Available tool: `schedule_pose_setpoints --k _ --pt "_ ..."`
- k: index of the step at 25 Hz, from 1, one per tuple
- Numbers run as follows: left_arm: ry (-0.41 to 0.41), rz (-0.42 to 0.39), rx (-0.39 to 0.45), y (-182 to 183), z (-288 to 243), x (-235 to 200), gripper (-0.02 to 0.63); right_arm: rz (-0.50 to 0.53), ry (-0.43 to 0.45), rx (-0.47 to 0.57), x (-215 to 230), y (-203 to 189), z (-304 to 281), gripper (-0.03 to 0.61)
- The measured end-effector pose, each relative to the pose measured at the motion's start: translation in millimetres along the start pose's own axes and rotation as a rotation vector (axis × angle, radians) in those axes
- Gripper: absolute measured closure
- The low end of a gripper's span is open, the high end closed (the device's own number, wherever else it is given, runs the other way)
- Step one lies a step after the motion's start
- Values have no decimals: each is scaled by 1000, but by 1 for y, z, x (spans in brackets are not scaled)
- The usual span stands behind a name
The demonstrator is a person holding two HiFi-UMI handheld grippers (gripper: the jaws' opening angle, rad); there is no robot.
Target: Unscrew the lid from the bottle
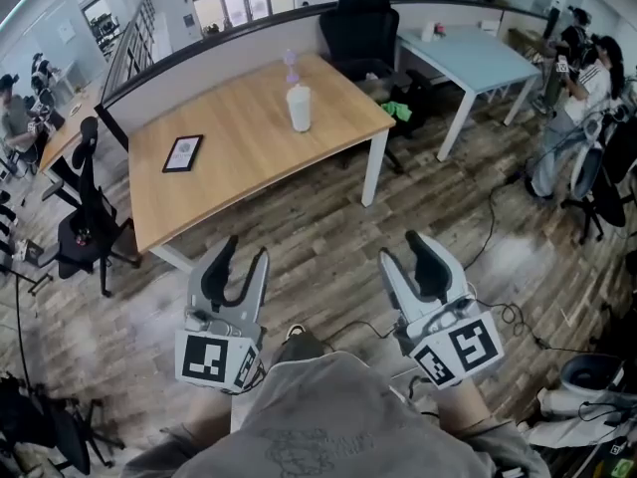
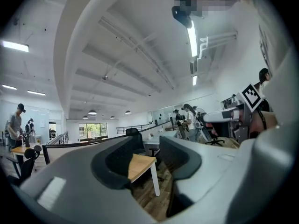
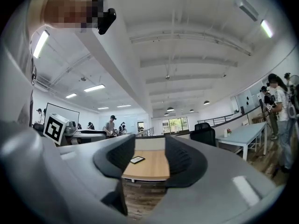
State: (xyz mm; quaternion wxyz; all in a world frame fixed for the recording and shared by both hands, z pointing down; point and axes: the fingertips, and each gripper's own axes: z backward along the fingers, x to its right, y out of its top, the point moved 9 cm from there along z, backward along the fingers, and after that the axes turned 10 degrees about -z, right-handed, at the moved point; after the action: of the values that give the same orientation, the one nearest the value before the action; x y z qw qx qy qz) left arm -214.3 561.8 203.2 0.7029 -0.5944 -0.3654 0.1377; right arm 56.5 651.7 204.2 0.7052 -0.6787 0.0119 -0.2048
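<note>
A white bottle [image 1: 299,110] stands upright on the far right part of the wooden table [image 1: 239,167], with its lid [image 1: 298,91] on top. Both grippers hover over the floor well short of the table, close to my body. My left gripper [image 1: 247,250] is open with nothing between its fingers. My right gripper [image 1: 410,250] is likewise open and empty. In the left gripper view the left gripper [image 2: 145,160] frames only a corner of the table [image 2: 140,164]. Between the fingers of the right gripper [image 3: 148,160] the tabletop [image 3: 152,169] shows. The bottle appears in neither gripper view.
A black-framed tablet [image 1: 183,153] [image 3: 137,160] lies on the table's left part. A small purple item [image 1: 291,63] stands behind the bottle. A black office chair [image 1: 360,28] and a light blue table [image 1: 478,58] stand beyond. More black chairs [image 1: 90,217] are at left, people [image 1: 587,78] at right, cables [image 1: 498,317] on the wood floor.
</note>
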Motion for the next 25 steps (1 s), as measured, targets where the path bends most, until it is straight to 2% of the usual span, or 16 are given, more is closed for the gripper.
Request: schedule_pose_setpoints --k 1,3,4,15,25 --pt "6 2 -13 -3 -2 -2 421 1 -6 0 1 -1 -3 359" --pt "14 1 -35 -8 -6 -4 331 13 -20 -6 3 -4 -8 334" --pt "16 0 -41 -11 -8 -6 313 16 -24 -10 4 -5 -12 330" --pt "-13 22 -50 -36 -64 -39 311 29 -61 -50 38 -8 -69 330" --pt "-57 29 -75 -63 -155 -115 310 14 -84 -105 74 -5 -180 330"
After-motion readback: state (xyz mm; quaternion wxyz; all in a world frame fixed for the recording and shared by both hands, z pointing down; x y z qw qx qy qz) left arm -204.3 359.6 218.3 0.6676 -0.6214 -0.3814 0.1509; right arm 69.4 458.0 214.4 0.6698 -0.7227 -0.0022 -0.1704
